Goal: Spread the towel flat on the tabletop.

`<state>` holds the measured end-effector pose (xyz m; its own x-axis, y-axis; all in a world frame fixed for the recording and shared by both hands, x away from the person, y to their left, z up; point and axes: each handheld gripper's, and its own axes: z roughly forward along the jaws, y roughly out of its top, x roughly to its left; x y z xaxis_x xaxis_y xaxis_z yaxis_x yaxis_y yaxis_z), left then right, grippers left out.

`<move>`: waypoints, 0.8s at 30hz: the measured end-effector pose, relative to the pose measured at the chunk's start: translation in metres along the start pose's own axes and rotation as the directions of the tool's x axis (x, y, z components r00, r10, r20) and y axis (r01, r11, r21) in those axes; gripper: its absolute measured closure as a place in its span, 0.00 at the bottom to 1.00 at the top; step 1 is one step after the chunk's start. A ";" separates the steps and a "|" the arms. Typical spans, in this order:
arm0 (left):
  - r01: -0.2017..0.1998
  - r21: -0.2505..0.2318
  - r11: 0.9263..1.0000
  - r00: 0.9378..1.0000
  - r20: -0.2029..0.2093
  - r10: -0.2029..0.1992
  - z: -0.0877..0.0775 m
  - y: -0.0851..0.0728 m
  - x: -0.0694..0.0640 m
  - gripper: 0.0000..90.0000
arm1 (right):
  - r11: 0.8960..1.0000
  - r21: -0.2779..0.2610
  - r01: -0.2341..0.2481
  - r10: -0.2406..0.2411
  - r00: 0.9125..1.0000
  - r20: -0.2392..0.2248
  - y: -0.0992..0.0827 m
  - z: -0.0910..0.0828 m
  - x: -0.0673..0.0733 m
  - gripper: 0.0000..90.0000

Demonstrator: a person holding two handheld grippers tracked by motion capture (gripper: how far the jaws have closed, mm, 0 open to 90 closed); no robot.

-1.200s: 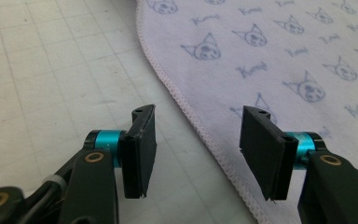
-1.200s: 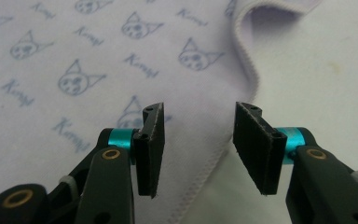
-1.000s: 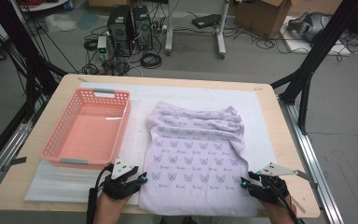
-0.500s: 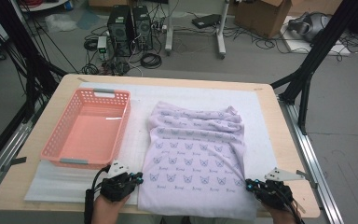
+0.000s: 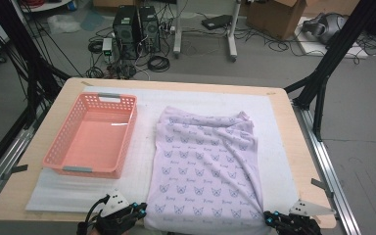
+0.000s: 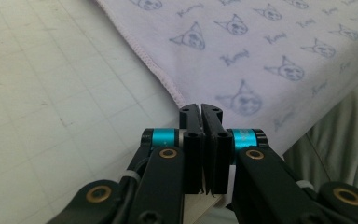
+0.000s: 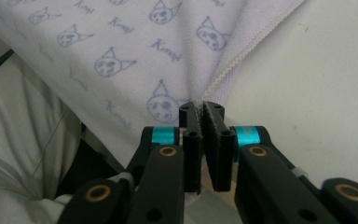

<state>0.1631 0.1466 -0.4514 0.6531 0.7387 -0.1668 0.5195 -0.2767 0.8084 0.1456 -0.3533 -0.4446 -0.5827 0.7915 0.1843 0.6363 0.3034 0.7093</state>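
A lavender cloth [image 5: 205,161] printed with small cat faces lies spread on the white foam mat [image 5: 78,191], its near hem reaching the table's front edge. At the cloth's near left corner my left gripper [image 5: 139,209] is shut, and in the left gripper view its jaws [image 6: 200,108] pinch the cloth [image 6: 261,56] at its stitched hem. My right gripper [image 5: 269,218] is at the near right corner, shut on the hem there [image 7: 200,106]. In that view the cloth [image 7: 135,42] hangs over the table's edge.
A pink plastic basket [image 5: 129,132] stands empty on the mat, left of the cloth. The wooden table [image 5: 293,147] shows a bare strip at the right. Black frame legs, computers and cables are on the floor beyond.
Both grippers have drawn back toward the table's front edge, pulling the cloth's near hem with them. The cloth now lies longer and flatter.
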 end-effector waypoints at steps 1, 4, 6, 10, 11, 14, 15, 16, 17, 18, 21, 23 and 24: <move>0.000 -0.019 1.000 1.000 -0.008 0.000 0.001 0.003 0.002 0.77 | 1.000 -0.006 0.000 0.000 1.000 0.008 0.001 0.000 0.000 0.84; 0.019 -0.070 0.997 1.000 -0.015 -0.020 0.005 0.014 0.011 0.60 | 0.999 -0.039 -0.015 0.016 0.999 0.038 0.011 0.004 -0.003 0.74; 0.027 -0.080 0.996 0.999 -0.018 -0.029 0.011 0.022 0.016 0.56 | 0.999 -0.049 -0.001 0.005 0.997 0.071 0.018 0.008 -0.005 0.69; 0.053 -0.065 0.996 0.998 -0.040 -0.056 0.027 0.038 0.028 0.52 | 0.998 -0.056 -0.006 0.013 0.992 0.125 0.030 0.017 -0.011 0.65; 0.054 -0.060 0.997 0.997 -0.045 -0.057 0.030 0.040 0.030 0.52 | 0.998 -0.056 -0.009 0.017 0.991 0.133 0.034 0.020 -0.014 0.65; 0.085 -0.026 0.996 0.996 -0.038 -0.086 0.044 0.046 0.034 0.51 | 0.999 -0.045 -0.007 0.014 0.990 0.140 0.041 0.028 -0.018 0.70; 0.090 -0.015 0.996 0.995 -0.037 -0.090 0.049 0.047 0.034 0.51 | 0.999 -0.036 0.006 -0.001 0.990 0.144 0.042 0.031 -0.020 0.73; 0.090 0.003 0.996 0.995 -0.032 -0.090 0.052 0.046 0.033 0.52 | 1.000 -0.019 0.011 -0.008 0.989 0.148 0.044 0.034 -0.021 0.77; 0.088 0.015 0.996 0.996 -0.028 -0.088 0.055 0.046 0.031 0.53 | 1.000 -0.009 0.015 -0.013 0.989 0.146 0.044 0.036 -0.023 0.84; 0.065 0.016 0.998 0.997 -0.033 -0.064 0.057 0.045 0.028 0.56 | 1.000 -0.001 0.014 -0.014 0.989 0.145 0.044 0.037 -0.024 0.87; -0.009 0.025 1.000 0.995 -0.097 0.011 0.055 0.043 0.023 0.79 | 1.000 -0.016 -0.009 0.011 0.994 0.107 0.041 0.035 -0.028 0.97; 0.020 0.034 0.999 0.997 -0.076 -0.017 0.053 0.042 0.024 0.97 | 1.000 -0.017 -0.013 0.015 0.995 0.097 0.039 0.033 -0.029 0.97; 0.010 0.038 0.999 0.997 -0.079 -0.007 0.052 0.042 0.023 0.98 | 1.000 -0.018 -0.013 0.014 0.995 0.094 0.039 0.032 -0.030 0.97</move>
<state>0.2286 0.1204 -0.4502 0.6041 0.7867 -0.1275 0.5464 -0.2924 0.7848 0.2037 -0.3479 -0.4447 -0.5233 0.8422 0.1296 0.6347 0.2838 0.7188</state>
